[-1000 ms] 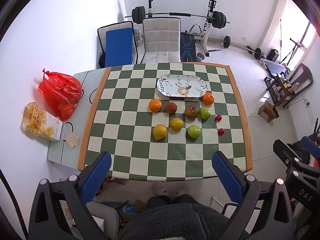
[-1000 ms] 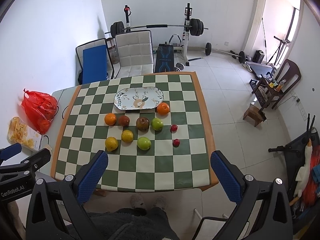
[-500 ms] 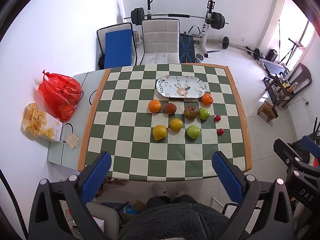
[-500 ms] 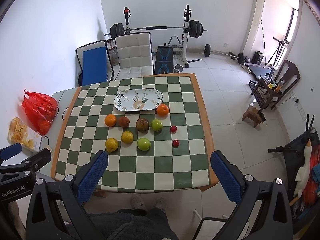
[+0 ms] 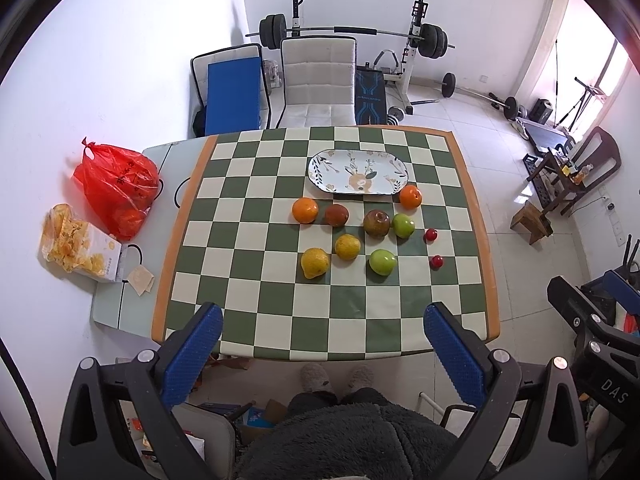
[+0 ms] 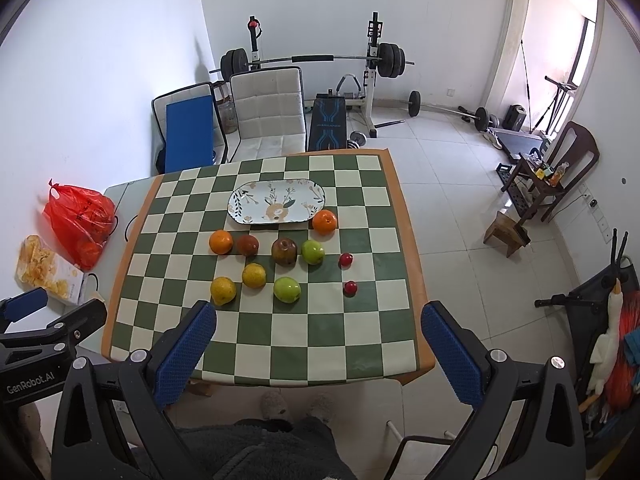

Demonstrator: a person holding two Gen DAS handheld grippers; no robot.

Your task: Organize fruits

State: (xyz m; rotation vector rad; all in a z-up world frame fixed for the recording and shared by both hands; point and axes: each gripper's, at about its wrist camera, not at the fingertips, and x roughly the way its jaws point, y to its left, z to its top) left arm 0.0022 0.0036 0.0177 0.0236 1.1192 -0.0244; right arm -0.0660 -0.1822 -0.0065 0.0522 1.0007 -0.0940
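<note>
Several fruits lie loose on a green-and-white checkered table (image 5: 256, 320). An oval patterned plate (image 5: 358, 171) (image 6: 276, 202) sits empty toward the far side. Just in front of it are two oranges (image 5: 305, 210) (image 5: 411, 197), a dark red fruit (image 5: 336, 215), a brownish apple (image 5: 376, 223), two green apples (image 5: 403, 225) (image 5: 383, 262), two yellow fruits (image 5: 347, 246) (image 5: 315, 263) and two small red fruits (image 5: 431, 235) (image 5: 436, 261). My left gripper (image 5: 322, 354) and right gripper (image 6: 316, 352) hang high above the table's near edge, both open and holding nothing.
A low side table at the left carries a red plastic bag (image 5: 116, 188) and a box of chips (image 5: 80, 248). A white chair (image 5: 318, 80), a blue folded mat (image 5: 234, 96) and a barbell rack (image 5: 352, 36) stand beyond the table. The person's slippers (image 5: 336, 376) show below.
Both views have drifted only slightly; the table sits a touch lower in the left view. No fruit has moved and both grippers stay open.
</note>
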